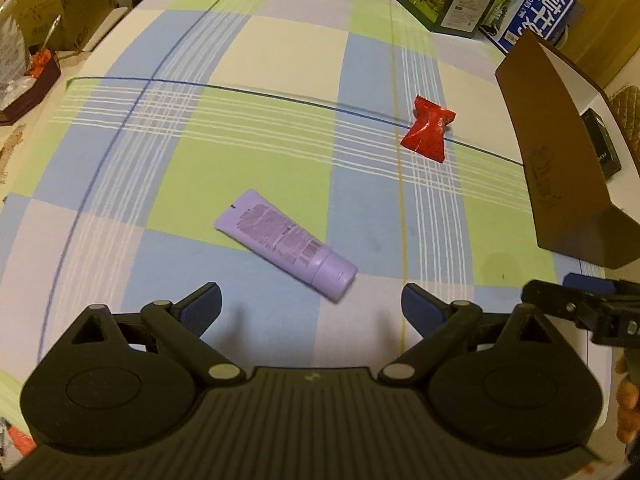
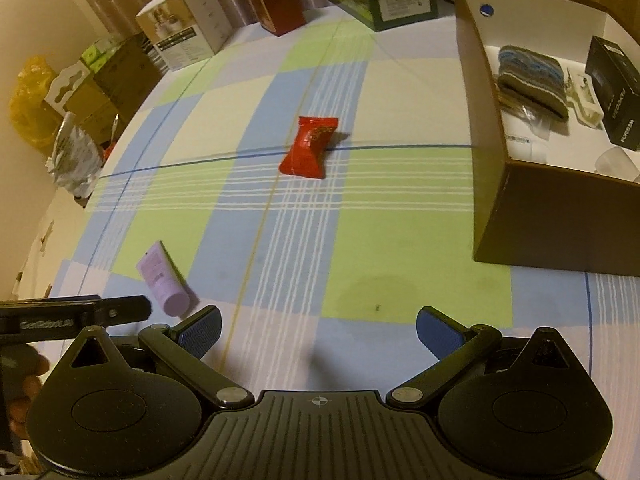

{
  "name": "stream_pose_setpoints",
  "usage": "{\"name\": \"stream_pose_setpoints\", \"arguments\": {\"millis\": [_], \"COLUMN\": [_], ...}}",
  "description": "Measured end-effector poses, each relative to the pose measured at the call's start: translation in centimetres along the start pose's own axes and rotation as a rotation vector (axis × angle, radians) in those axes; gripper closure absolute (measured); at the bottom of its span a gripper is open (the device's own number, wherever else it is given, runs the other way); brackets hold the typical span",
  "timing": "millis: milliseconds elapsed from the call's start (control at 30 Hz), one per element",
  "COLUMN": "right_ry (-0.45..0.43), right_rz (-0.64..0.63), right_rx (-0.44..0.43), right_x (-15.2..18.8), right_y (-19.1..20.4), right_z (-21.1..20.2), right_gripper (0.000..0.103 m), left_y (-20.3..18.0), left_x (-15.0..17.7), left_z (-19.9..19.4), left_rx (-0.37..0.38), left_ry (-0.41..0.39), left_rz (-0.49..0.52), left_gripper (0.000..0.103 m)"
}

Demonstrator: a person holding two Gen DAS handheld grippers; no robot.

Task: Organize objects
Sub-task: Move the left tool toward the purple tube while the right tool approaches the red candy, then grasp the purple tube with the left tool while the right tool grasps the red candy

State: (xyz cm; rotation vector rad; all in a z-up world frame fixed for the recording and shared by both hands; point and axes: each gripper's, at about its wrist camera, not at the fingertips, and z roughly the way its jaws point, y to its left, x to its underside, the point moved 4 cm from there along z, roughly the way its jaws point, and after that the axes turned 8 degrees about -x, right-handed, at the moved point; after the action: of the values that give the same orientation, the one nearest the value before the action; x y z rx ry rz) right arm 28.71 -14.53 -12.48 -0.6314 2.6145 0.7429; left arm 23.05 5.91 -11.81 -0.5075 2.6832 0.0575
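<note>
1. Our left gripper (image 1: 311,300) is spread wide and empty; the purple tube (image 1: 285,243) lies just ahead on the desk (image 1: 256,160).
2. Our right gripper (image 2: 318,330), also wide and empty, faces the red packet (image 2: 309,147) well ahead, left of the box (image 2: 532,216).

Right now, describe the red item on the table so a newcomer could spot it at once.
Start at the checked tablecloth in blue, green and cream, with the open brown box at its right edge. Left of that box, lying apart on a dark blue line, is the red wrapper. It is glossy, crimped at both ends and pinched mid-body, unlike the smooth lilac tube nearer the cameras.
</note>
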Motion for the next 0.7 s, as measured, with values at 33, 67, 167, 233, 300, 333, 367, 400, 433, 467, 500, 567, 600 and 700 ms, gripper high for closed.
{"name": "stream_pose_setpoints", "arguments": {"millis": [33,67,167,233,300,333,367,400,433,467,500,567,600,700], "right_ry": [0.000,0.000,0.001,0.002,0.005,0.008,0.011,0.014,0.017,0.021,0.026,0.035,0.040,0.052], "right_rz": [0.004,0.009,0.021,0.026,0.030,0.032,0.034,0.035,0.035,0.034,0.032,0.026,0.022,0.017], "right_rx": [0.002,0.004,0.008,0.011,0.011,0.010,0.007,0.003,-0.001,-0.005,-0.009,-0.017,-0.020,-0.026], "right_x": [0.0,-0.1,-0.2,-0.3,-0.4,-0.4,-0.4,-0.4,-0.4,-0.4,-0.3,-0.3,-0.3,-0.3], "right_y": [-0.1,-0.3,-0.7,-0.9,-1.1,-1.2,-1.2,-1.1,-1.1,-1.0,-0.9,-0.7,-0.6,-0.3], "right_z": [0.0,0.0,0.0,0.1,0.2,0.3,0.4,0.6,0.7,0.9,1.1,1.5,1.7,2.3], "right_gripper": [0.002,0.002,0.002,0.002,0.002,0.002,0.002,0.002,0.002,0.002,0.002,0.002,0.002,0.002], "left_y": [-0.1,-0.1,0.1,0.2,0.0,-0.1,-0.2,-0.3,-0.4,-0.5,-0.7,-0.7,-0.6,0.0], "left_x": [-0.1,-0.3,-0.6,-0.9,-1.2,-1.4,-1.6,-1.7,-1.8,-1.9,-2.0,-2.0,-2.0,-1.9], "left_z": [0.5,1.1,2.7,3.8,4.6,4.9,5.2,5.4,5.7,5.7,5.8,5.8,5.8,5.6], "left_rx": [0.004,0.008,0.024,0.020,0.008,-0.001,-0.008,-0.013,-0.016,-0.026,-0.038,-0.058,-0.063,-0.064], "left_ry": [0.006,0.013,0.043,0.061,0.064,0.065,0.064,0.062,0.061,0.051,0.040,0.016,0.007,-0.009], "left_rz": [-0.005,-0.013,-0.050,-0.077,-0.077,-0.068,-0.058,-0.049,-0.039,-0.020,0.002,0.051,0.070,0.119], "left_gripper": [0.011,0.012,0.016,0.019,0.022,0.024,0.025,0.025,0.030,0.034,0.037,0.054,0.057,0.073]}}
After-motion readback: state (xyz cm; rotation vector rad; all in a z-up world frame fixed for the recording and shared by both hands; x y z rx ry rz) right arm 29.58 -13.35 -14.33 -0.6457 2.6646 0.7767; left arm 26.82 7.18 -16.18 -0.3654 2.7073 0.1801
